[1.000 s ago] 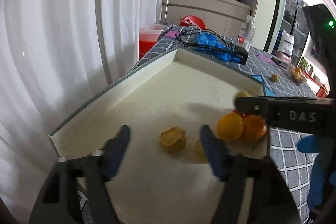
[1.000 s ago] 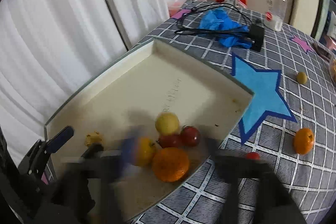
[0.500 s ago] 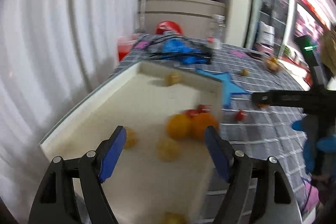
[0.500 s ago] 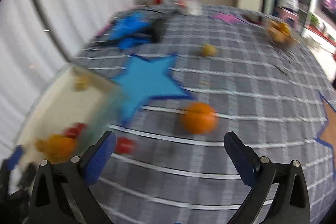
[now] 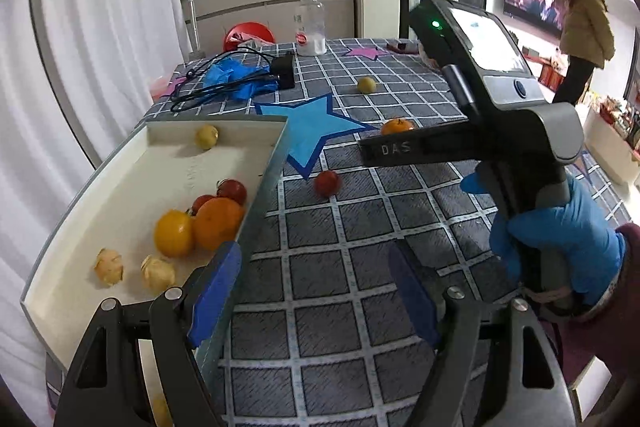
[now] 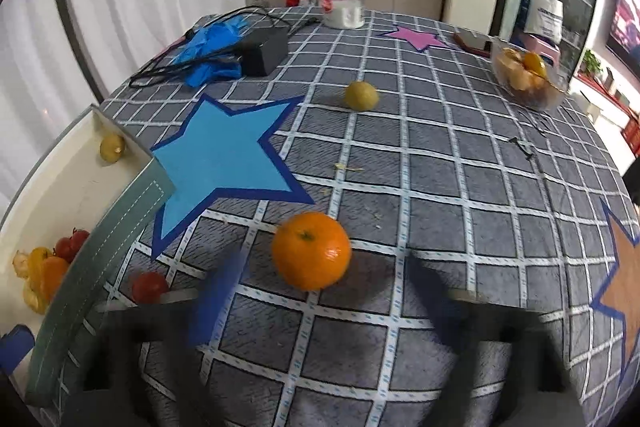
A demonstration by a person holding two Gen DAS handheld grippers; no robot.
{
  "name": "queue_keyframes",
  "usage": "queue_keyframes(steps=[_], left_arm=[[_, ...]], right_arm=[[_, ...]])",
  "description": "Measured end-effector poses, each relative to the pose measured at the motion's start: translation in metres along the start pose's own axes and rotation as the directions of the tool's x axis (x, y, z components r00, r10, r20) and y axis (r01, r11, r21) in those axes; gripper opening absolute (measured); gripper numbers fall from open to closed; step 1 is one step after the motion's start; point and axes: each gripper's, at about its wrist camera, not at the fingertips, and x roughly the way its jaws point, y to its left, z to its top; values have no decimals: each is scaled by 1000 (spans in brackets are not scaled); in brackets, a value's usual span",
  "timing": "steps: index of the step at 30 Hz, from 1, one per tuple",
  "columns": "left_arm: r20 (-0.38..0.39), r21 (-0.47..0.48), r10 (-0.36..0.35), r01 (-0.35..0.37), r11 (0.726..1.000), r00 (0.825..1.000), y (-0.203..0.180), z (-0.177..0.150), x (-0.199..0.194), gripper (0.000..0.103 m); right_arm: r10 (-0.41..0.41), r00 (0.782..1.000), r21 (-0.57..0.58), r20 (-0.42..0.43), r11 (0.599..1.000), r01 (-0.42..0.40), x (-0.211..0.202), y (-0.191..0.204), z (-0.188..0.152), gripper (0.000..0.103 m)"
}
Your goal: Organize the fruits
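On grey checked tablecloth (image 6: 440, 155): round orange mandarin (image 6: 311, 250) just ahead of right gripper (image 6: 324, 303), between its wide-spread jaws.
Left gripper (image 5: 314, 291) wide, empty, beside white tray (image 5: 264, 179).

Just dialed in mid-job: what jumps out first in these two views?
The bright orange sits loose on the checked tablecloth, just ahead of the open right claw. Beside it lies the big blue star, and left of that the cream tray already holds a cluster of fruit. The left claw is open and holds nothing.

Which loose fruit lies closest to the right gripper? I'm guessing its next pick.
The orange, just ahead of the right gripper; the red tomato sits off left.
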Motion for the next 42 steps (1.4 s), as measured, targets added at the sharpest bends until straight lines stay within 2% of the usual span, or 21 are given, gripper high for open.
queue_keyframes(steps=[2,8,15,19,21,22,23,26,30,36,37,38,39,40,41,42], left_arm=[[-25,4,1,-1,1000,1000,-5,6,9,80],[-72,19,15,-13,1000,997,-20,21,35,72],[-140,35,87,-83,996,986,-33,42,84,71],[-166,-18,77,-81,997,983,-27,53,98,71],[-169,-63,45,-57,996,984,-23,55,100,58],[-165,-86,3,-18,996,986,-21,54,99,36],[-159,-86,-20,6,996,987,-22,52,96,22],[-141,-45,-30,24,999,990,-33,39,81,21],[-97,-58,-96,91,994,991,-41,11,56,22],[-68,-54,-65,61,997,996,-43,0,46,23],[-69,-52,-61,57,997,996,-42,0,45,23],[-67,-51,-56,53,997,996,-42,1,45,26],[-65,-46,-52,49,998,997,-43,1,46,30],[-62,-43,-49,46,998,997,-44,1,46,43],[-61,-40,-40,37,999,997,-46,1,48,58],[-67,-40,-35,32,999,997,-45,1,49,64]], right_arm=[[-4,1000,-14,11,1000,4,0,0,-2,39],[22,999,39,25,999,-23,-24,-36,-20,39],[43,996,88,79,995,-50,-66,-79,-56,39],[49,993,87,107,995,-58,-81,-85,-73,39],[45,992,93,116,994,-56,-85,-87,-79,39],[43,992,95,119,994,-55,-86,-87,-82,39],[47,991,96,125,994,-59,-87,-88,-85,39],[44,989,98,143,993,-59,-91,-87,-93,39],[40,986,99,162,993,-57,-96,-89,-102,39],[54,985,101,165,992,-72,-99,-93,-112,40],[58,985,100,165,992,-75,-99,-94,-112,44],[61,985,100,164,992,-78,-100,-95,-113,62],[62,985,107,161,991,-80,-100,-97,-114,74],[63,984,123,164,989,-84,-100,-99,-114,93],[60,982,133,178,988,-84,-103,-101,-114,95],[50,981,135,186,988,-76,-105,-102,-114,95]])
